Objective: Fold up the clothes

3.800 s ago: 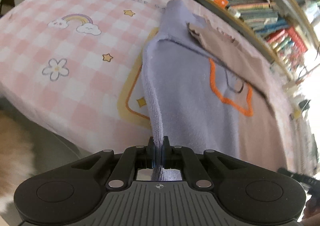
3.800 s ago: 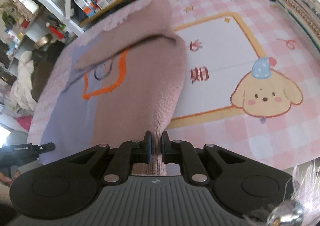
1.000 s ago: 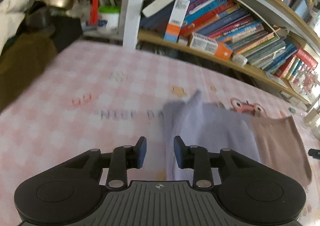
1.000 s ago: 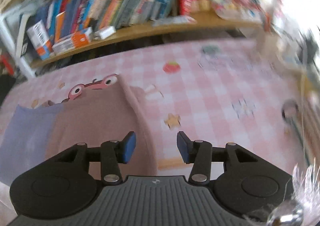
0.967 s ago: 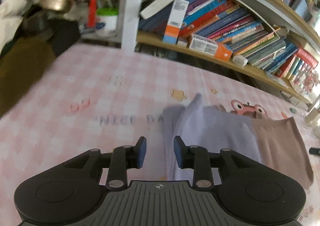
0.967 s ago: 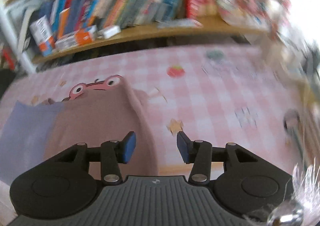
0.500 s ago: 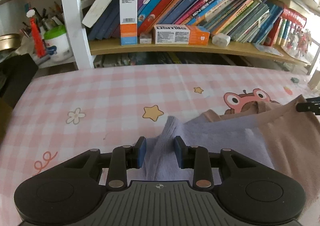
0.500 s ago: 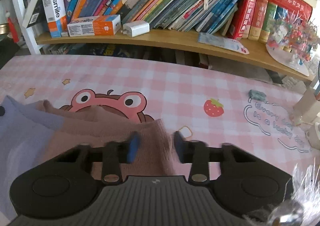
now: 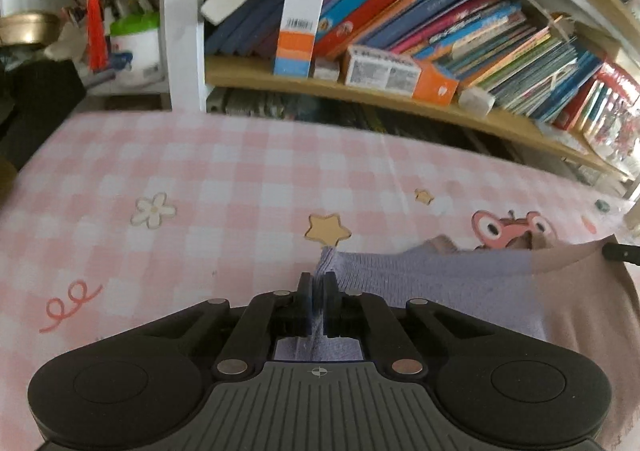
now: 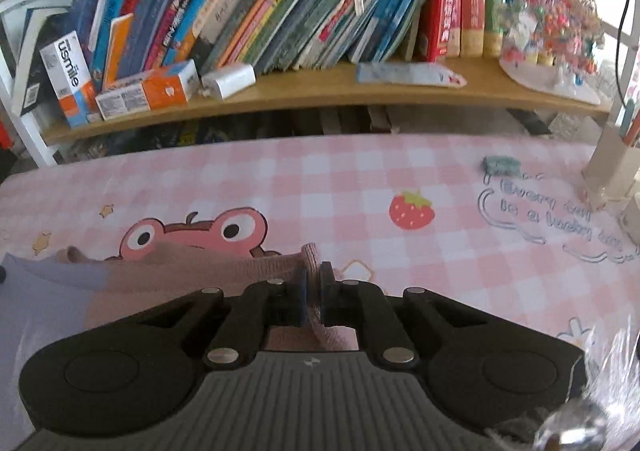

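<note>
Having just closed, the left gripper (image 9: 319,289) pinches the sweater's (image 9: 440,283) lilac far corner and the right gripper (image 10: 313,283) its pink one, on the mat (image 9: 200,187); 0.5 seconds earlier both straddled it. Likely next: another fold.

Readable: "usmile" on the white and orange upright box (image 10: 69,75) at the left end of the shelf (image 10: 320,93). Partly readable in grey script on the pink checked cloth (image 10: 400,171): "Every day", then "be a lucky", rest blurred. Book spines (image 10: 280,3), barcode box (image 9: 302,15), other labels too blurred to read.
</note>
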`<state>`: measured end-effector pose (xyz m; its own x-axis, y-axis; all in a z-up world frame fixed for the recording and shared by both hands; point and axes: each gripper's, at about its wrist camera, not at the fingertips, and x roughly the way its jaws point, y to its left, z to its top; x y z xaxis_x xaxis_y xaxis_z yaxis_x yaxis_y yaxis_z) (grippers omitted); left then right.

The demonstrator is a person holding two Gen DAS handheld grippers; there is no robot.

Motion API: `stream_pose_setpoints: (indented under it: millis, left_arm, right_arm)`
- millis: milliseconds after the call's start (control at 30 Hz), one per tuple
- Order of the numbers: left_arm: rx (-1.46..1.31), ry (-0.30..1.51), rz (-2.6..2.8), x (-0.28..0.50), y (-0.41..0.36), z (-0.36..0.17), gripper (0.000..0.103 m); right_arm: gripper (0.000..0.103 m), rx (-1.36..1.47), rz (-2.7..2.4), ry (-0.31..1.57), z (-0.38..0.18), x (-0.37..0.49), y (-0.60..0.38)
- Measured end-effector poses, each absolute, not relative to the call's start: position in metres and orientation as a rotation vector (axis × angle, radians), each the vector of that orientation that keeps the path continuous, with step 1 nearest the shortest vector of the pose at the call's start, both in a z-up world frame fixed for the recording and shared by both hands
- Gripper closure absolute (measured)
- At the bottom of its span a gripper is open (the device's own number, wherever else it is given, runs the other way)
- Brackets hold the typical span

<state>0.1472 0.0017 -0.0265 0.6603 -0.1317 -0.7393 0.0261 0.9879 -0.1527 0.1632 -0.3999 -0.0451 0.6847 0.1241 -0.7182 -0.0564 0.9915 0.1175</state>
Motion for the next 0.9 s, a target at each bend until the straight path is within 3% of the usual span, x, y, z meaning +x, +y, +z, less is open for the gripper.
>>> stream_pose_setpoints:
  millis: [100,133,167,233,333,400,533,600,733,900]
  left_arm:
    - [-0.13,0.855,-0.084,0.148,0.001,-0.027,0.094]
    - [-0.144,0.847,-0.084,0.148,0.003,-0.025,0.092]
    - [-0.164,0.837,-0.086,0.147,0.005,-0.022,0.09]
    - [-0.217,0.8,-0.09,0.141,0.013,-0.013,0.083]
    - [-0.271,0.746,-0.09,0.128,0.023,0.003,0.071]
    - [-0.286,0.719,-0.088,0.115,0.029,0.01,0.069]
    - [-0.286,0.707,-0.075,0.088,0.033,0.012,0.054]
    - [-0.268,0.719,-0.061,0.077,0.031,0.009,0.052]
    - [-0.244,0.755,-0.043,0.06,0.026,0.002,0.051]
    - [-0.223,0.771,-0.042,0.043,0.015,0.002,0.03]
  right_arm:
    - [0.094,0.066,0.098,0.833,-0.048,0.166,-0.397]
    - [0.089,0.062,0.094,0.832,-0.046,0.166,-0.396]
    - [0.076,0.065,0.091,0.822,-0.042,0.163,-0.397]
    - [0.061,0.07,0.086,0.799,-0.034,0.158,-0.398]
    - [0.056,0.093,0.1,0.765,-0.019,0.145,-0.402]
    - [0.044,0.099,0.096,0.741,-0.009,0.133,-0.402]
    - [0.031,0.092,0.1,0.724,0.002,0.106,-0.402]
    - [0.023,0.073,0.102,0.734,0.002,0.094,-0.4]
    - [0.017,0.018,0.092,0.761,0.0,0.077,-0.396]
    - [0.009,0.052,0.072,0.774,-0.002,0.056,-0.393]
